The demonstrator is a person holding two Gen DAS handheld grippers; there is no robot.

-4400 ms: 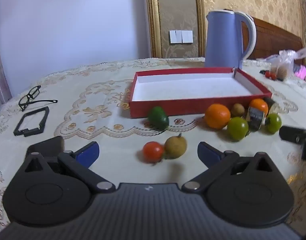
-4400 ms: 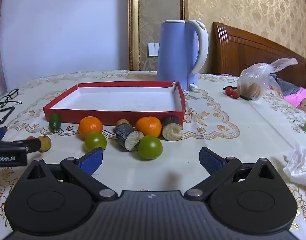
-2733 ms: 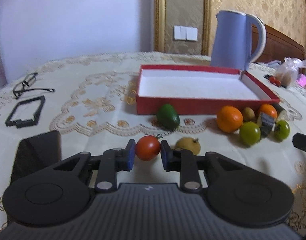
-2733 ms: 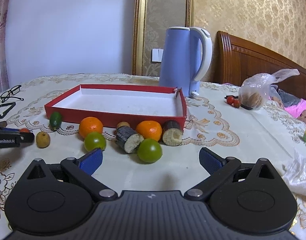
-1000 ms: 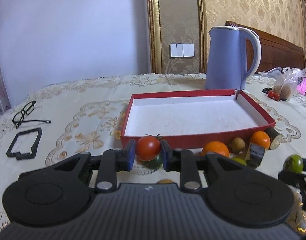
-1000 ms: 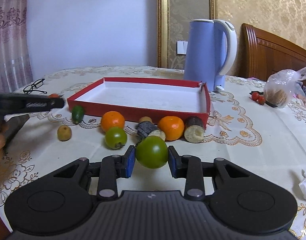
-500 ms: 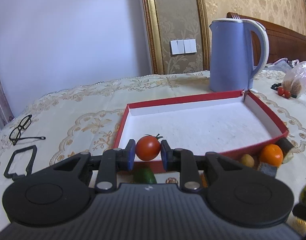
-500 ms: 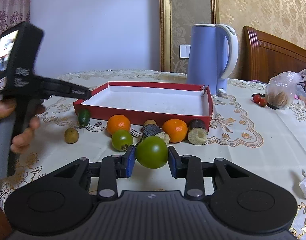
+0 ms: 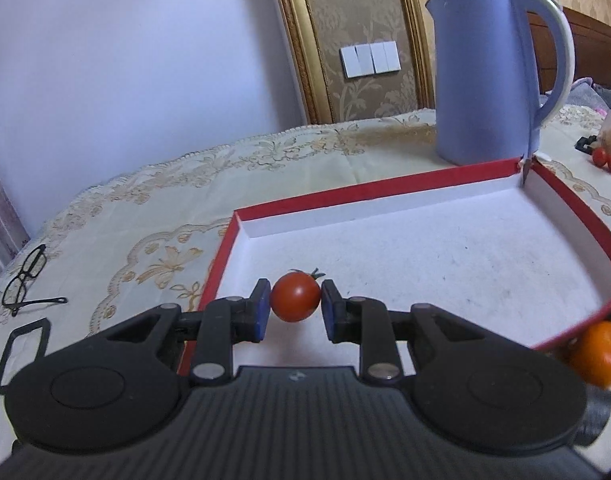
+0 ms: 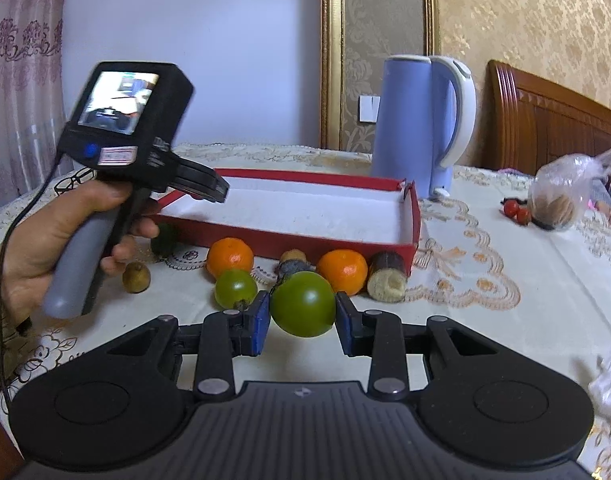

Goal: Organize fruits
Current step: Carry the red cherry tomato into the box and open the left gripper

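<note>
My left gripper (image 9: 295, 307) is shut on a red tomato (image 9: 295, 297) and holds it over the near left corner of the red tray (image 9: 345, 196), which has a white floor. In the right wrist view the left gripper's fingers reach over the red tray (image 10: 413, 216) from the left. My right gripper (image 10: 302, 320) is shut on a green tomato (image 10: 303, 304), held above the table in front of the tray. On the cloth before the tray lie two oranges (image 10: 230, 258), another green tomato (image 10: 235, 289), two dark cut stalk pieces (image 10: 386, 276) and a brownish fruit (image 10: 136, 277).
A blue kettle (image 9: 489, 76) stands behind the tray's far right corner. Glasses (image 9: 25, 280) and a black frame (image 9: 21, 344) lie at the left. A plastic bag (image 10: 561, 196) and small red tomatoes (image 10: 515, 210) lie at the right. An orange (image 9: 597, 352) sits outside the tray's near wall.
My left gripper has moved forward with the red tomato, from the tray's near edge to over its floor. My right gripper holds the green tomato and has shifted slightly closer.
</note>
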